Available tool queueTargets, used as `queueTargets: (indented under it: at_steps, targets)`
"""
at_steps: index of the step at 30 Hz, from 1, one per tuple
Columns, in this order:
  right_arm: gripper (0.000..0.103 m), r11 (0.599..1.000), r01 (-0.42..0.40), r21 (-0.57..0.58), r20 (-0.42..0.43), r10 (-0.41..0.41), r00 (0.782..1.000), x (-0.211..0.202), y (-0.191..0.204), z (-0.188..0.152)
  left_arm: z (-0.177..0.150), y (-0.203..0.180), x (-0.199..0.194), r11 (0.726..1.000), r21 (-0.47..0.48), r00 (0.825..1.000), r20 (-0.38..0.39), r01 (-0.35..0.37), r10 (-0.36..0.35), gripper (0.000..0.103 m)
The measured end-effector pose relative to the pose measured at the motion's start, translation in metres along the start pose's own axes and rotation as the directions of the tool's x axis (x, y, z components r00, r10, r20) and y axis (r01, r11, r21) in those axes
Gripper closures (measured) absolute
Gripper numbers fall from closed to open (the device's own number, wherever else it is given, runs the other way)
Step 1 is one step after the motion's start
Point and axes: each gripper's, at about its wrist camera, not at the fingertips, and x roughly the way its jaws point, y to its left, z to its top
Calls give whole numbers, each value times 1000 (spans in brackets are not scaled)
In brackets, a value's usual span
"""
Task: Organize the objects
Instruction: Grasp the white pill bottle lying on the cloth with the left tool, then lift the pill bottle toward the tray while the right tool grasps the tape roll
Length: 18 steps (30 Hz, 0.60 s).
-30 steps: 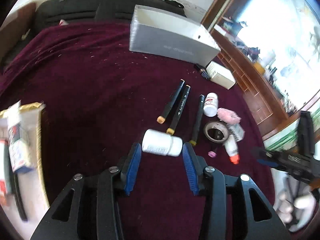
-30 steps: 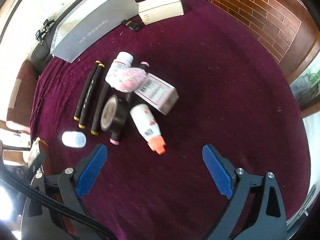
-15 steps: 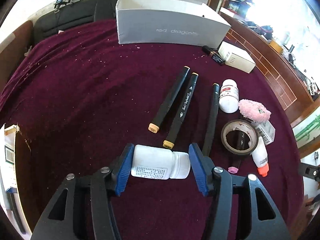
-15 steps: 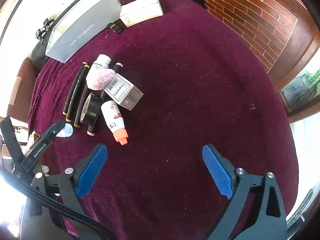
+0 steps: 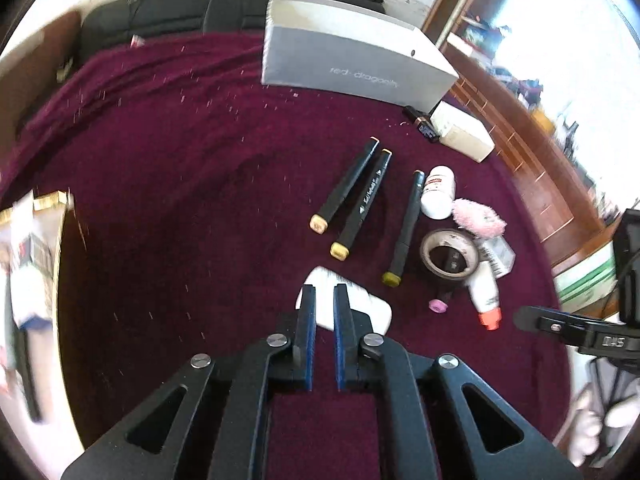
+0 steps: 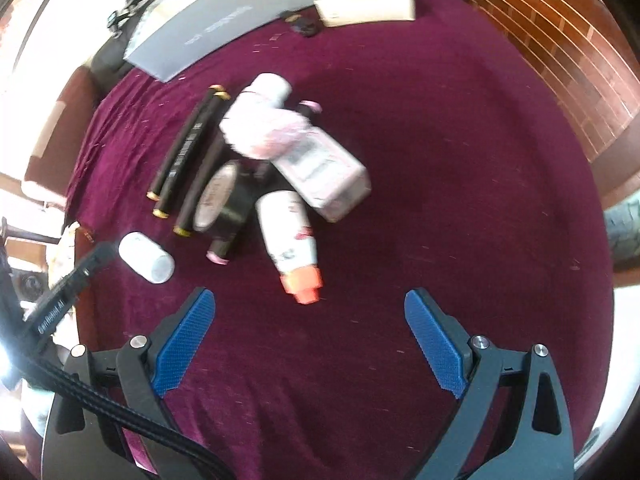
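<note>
two grippers hang over the near part of the maroon cloth [image 5: 180,200]. the left gripper [image 5: 323,292] has just been closing; its fingers stand almost together with nothing pinched, and the white pill bottle [image 6: 146,258] lies loose on the cloth just under them. the right gripper [image 6: 309,294] is spread wide and empty, near the orange-capped glue bottle [image 6: 290,232]. beyond, three markers [image 5: 348,188], a tape roll [image 5: 450,254] and a pink puff [image 5: 478,218] lie clustered mid-cloth. at the far edge the open grey box [image 5: 352,64] shows no contents, so sorting looks barely begun.
</note>
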Motion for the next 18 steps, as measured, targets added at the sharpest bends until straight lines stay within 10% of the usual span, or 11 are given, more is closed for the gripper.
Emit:
queueTargets:
  at_steps: [3, 9, 18]
  targets:
    - [6, 1000, -8, -5, -6, 8, 1000, 4, 5, 1, -6, 8, 0, 997, -67, 1000, 4, 23, -23, 62]
    - [6, 1000, -4, 1, -17, 4, 1000, 2, 0, -6, -12, 15, 11, 965, -260, 999, 28, -14, 22, 50]
    - [6, 999, 16, 28, 11, -17, 1000, -17, -12, -8, -4, -20, 53, 983, -152, 995, -25, -100, 97, 60]
